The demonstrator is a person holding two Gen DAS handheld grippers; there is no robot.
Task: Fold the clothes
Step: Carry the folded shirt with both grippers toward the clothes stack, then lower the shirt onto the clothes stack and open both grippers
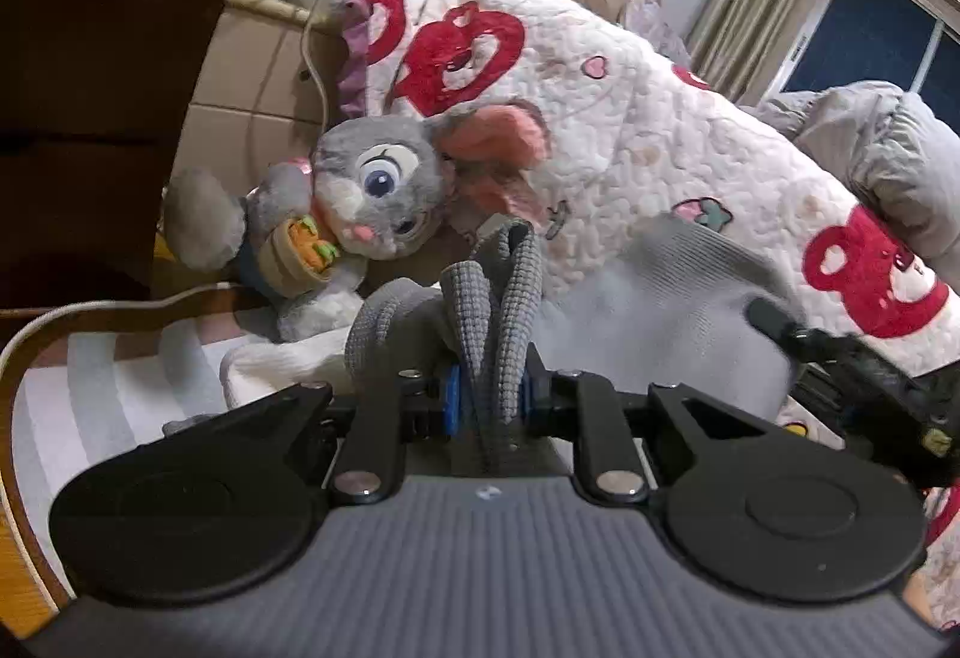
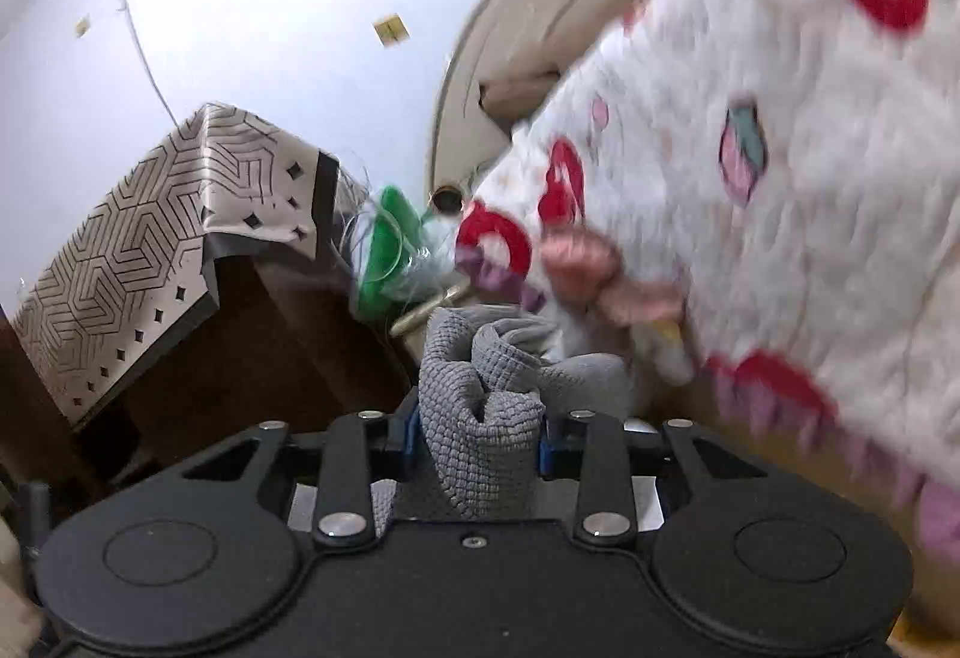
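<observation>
A grey knitted garment (image 1: pixel 672 322) hangs stretched between both grippers above the bed. My left gripper (image 1: pixel 489 397) is shut on a bunched ribbed edge of it, the cloth squeezed between the blue pads (image 1: pixel 451 399). In the left wrist view the other gripper (image 1: pixel 852 358) shows at the right, holding the far side of the same cloth. In the right wrist view my right gripper (image 2: pixel 477 433) is shut on a thick wad of the grey garment (image 2: pixel 474 406), which bulges up above the fingers.
A white quilt with red bear prints (image 1: pixel 630 130) lies heaped behind the garment, blurred in the right wrist view as the quilt (image 2: pixel 780 178). A grey plush rabbit (image 1: pixel 360 202) rests at left. A dark cabinet with a patterned cloth (image 2: pixel 156 226) stands left; a curtained window (image 1: pixel 870 34) is at far right.
</observation>
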